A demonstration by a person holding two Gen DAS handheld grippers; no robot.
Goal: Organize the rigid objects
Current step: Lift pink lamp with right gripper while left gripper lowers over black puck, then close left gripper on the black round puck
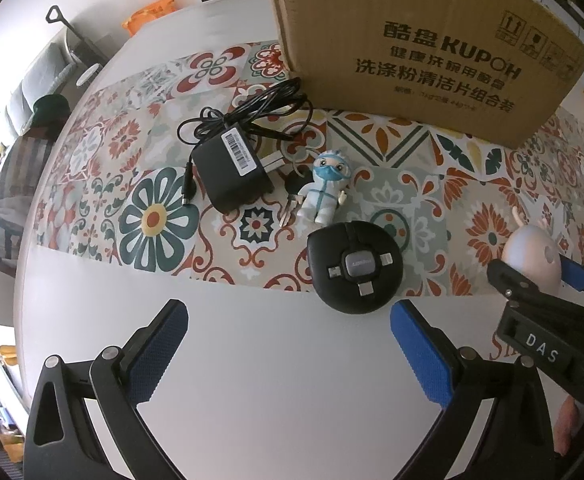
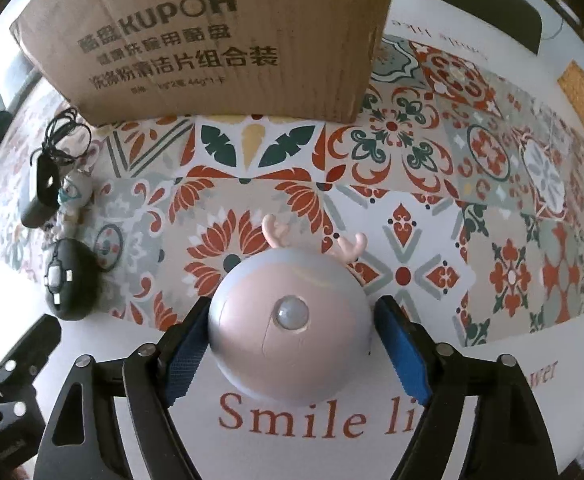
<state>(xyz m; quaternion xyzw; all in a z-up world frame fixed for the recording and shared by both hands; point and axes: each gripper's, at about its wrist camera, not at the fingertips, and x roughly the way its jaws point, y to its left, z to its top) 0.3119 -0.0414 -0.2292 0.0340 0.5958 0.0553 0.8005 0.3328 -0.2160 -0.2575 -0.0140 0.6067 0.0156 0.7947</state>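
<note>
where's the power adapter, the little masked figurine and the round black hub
power adapter [image 1: 232, 174], left wrist view, on its black body
masked figurine [image 1: 324, 190], left wrist view, on its white suit
round black hub [image 1: 355, 267], left wrist view, on its grey centre

On my feeds, the cardboard box [image 1: 423, 40] carries "KUPOH" amid Chinese characters, with handling symbols at its corner. The right gripper [image 1: 531, 280] bears "DAS". The tablecloth [image 2: 292, 420] reads "Smile li". The black adapter [image 1: 232, 172] has a barcode label, unreadable.
</note>
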